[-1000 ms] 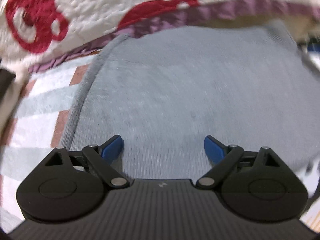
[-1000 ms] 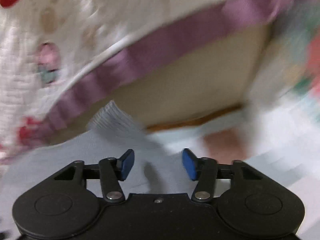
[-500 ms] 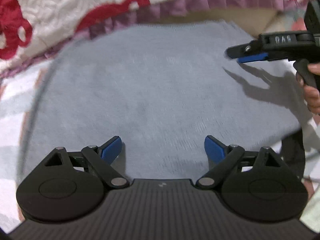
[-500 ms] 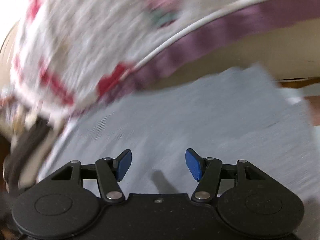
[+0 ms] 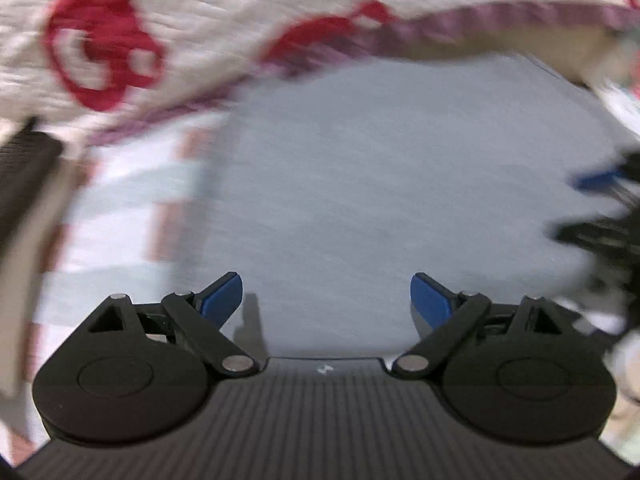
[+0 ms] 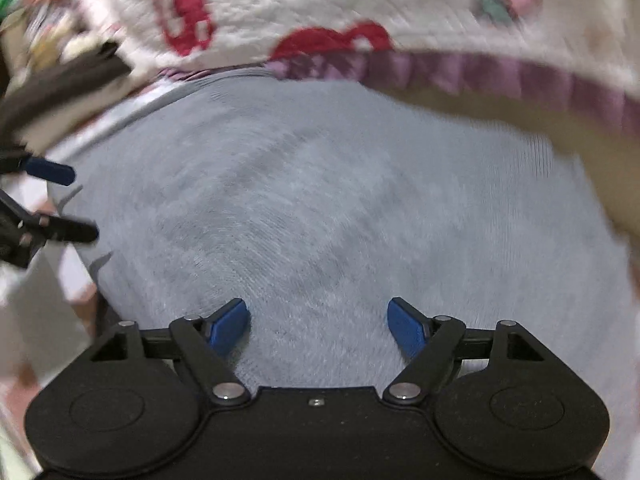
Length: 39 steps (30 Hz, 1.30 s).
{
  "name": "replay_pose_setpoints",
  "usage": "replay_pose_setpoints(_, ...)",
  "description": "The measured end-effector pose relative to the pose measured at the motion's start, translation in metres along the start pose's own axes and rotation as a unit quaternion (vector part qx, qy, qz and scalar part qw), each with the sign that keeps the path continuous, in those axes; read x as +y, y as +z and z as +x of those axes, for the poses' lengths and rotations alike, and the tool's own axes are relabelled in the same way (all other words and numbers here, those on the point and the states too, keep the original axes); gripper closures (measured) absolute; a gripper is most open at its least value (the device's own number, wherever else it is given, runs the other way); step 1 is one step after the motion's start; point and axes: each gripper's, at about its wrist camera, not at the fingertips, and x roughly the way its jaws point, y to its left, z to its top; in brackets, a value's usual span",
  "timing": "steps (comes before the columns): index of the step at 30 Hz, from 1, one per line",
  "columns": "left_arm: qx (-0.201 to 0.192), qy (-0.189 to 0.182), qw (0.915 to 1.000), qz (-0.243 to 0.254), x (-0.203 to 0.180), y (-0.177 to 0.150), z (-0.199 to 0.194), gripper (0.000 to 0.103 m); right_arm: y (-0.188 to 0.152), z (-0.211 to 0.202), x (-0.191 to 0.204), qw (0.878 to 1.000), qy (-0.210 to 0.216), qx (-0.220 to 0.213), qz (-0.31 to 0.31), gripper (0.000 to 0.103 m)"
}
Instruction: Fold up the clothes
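A pale blue-grey garment lies spread flat on the surface and fills the middle of both wrist views. My left gripper hovers over its near edge, open, with nothing between the blue pads. Over the same cloth my right gripper is open and empty too. Each gripper shows in the other's view: the right one at the right edge, the left one at the left edge. Both views are motion-blurred.
A white quilt with red figures and a purple border hangs along the far side. A striped cover in white, pale green and rust lies under the garment at the left. A dark object sits at the far left.
Both grippers have swung over the garment while staying open. The right one turned from the garment's far right corner toward its middle. The left view shifted back leftward.
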Motion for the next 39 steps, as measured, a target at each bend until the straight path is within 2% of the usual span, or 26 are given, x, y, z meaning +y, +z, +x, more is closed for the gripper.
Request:
replay_pose_setpoints(2,0.012,0.028,0.9979,-0.057,0.026,0.000,0.011,0.011,-0.002,-0.001,-0.003,1.000,0.012,0.006,0.012,0.020)
replay_pose_setpoints(4,0.036,0.044,0.9898,-0.131,0.053,-0.007,0.022,0.011,-0.006,-0.001,-0.002,1.000,0.017,0.009,0.011,0.019)
replay_pose_setpoints(5,0.053,0.056,0.9859,-0.149,0.059,-0.011,0.027,0.003,-0.007,0.000,-0.002,1.000,0.017,0.010,0.009,0.018)
replay_pose_setpoints(6,0.066,0.069,0.9823,-0.161,0.063,-0.013,0.031,0.000,-0.008,0.000,0.000,1.000,0.017,0.011,0.005,0.018)
replay_pose_setpoints(8,0.068,0.076,0.9783,-0.180,0.062,-0.011,0.032,0.002,-0.008,-0.004,0.000,1.000,0.010,0.011,0.013,0.018)
replay_pose_setpoints(10,0.048,0.096,0.9834,-0.146,0.046,-0.004,0.024,0.004,-0.008,-0.010,0.002,1.000,0.008,0.008,0.020,0.018)
replay_pose_setpoints(13,-0.022,0.114,0.9910,-0.067,0.013,0.009,0.002,0.004,-0.002,-0.020,-0.004,0.999,0.021,-0.013,0.037,0.019)
replay_pose_setpoints(16,-0.089,0.069,0.9934,-0.017,-0.020,0.019,-0.019,0.004,0.005,-0.031,-0.032,0.991,0.037,-0.051,0.120,0.019)
replay_pose_setpoints(18,-0.094,0.035,0.9948,0.014,-0.048,0.030,-0.020,0.006,0.003,-0.043,-0.065,0.975,0.037,-0.070,0.209,0.019)
replay_pose_setpoints(19,-0.090,0.020,0.9953,0.030,-0.063,0.035,-0.018,0.010,0.000,-0.052,-0.084,0.960,0.047,-0.084,0.263,0.019)
replay_pose_setpoints(20,-0.081,-0.003,0.9959,0.040,-0.076,0.041,-0.015,0.014,-0.009,-0.064,-0.105,0.937,0.072,-0.100,0.326,0.019)
replay_pose_setpoints(22,-0.059,-0.070,0.9949,0.043,-0.098,0.050,-0.007,0.014,-0.034,-0.083,-0.141,0.888,0.115,-0.118,0.429,0.019)
replay_pose_setpoints(24,-0.040,-0.127,0.9908,0.025,-0.113,0.054,-0.001,0.016,-0.060,-0.098,-0.158,0.861,0.095,-0.124,0.484,0.019)
replay_pose_setpoints(26,-0.022,-0.139,0.9899,0.021,-0.123,0.047,0.008,0.025,-0.082,-0.109,-0.158,0.850,0.063,-0.122,0.509,0.019)
replay_pose_setpoints(28,-0.006,-0.141,0.9898,0.020,-0.131,0.037,0.017,0.034,-0.098,-0.107,-0.152,0.839,0.071,-0.104,0.530,0.019)
replay_pose_setpoints(30,0.003,-0.144,0.9894,0.016,-0.137,0.026,0.025,0.035,-0.115,-0.105,-0.145,0.827,0.079,-0.085,0.551,0.019)
replay_pose_setpoints(33,-0.008,-0.151,0.9885,0.007,-0.135,0.019,0.024,0.035,-0.140,-0.103,-0.135,0.807,0.090,-0.057,0.581,0.019)
replay_pose_setpoints(35,-0.004,-0.154,0.9881,0.001,-0.132,0.019,0.025,0.035,-0.147,-0.100,-0.133,0.788,0.084,-0.076,0.606,0.020)
replay_pose_setpoints(36,-0.002,-0.156,0.9878,-0.003,-0.130,0.020,0.026,0.035,-0.149,-0.099,-0.132,0.776,0.078,-0.093,0.619,0.024)
replay_pose_setpoints(38,0.000,-0.157,0.9876,-0.007,-0.128,0.019,0.026,0.035,-0.147,-0.095,-0.137,0.763,0.064,-0.124,0.631,0.034)
replay_pose_setpoints(39,0.001,-0.158,0.9874,-0.009,-0.126,0.019,0.025,0.035,-0.147,-0.089,-0.141,0.752,0.061,-0.137,0.642,0.034)
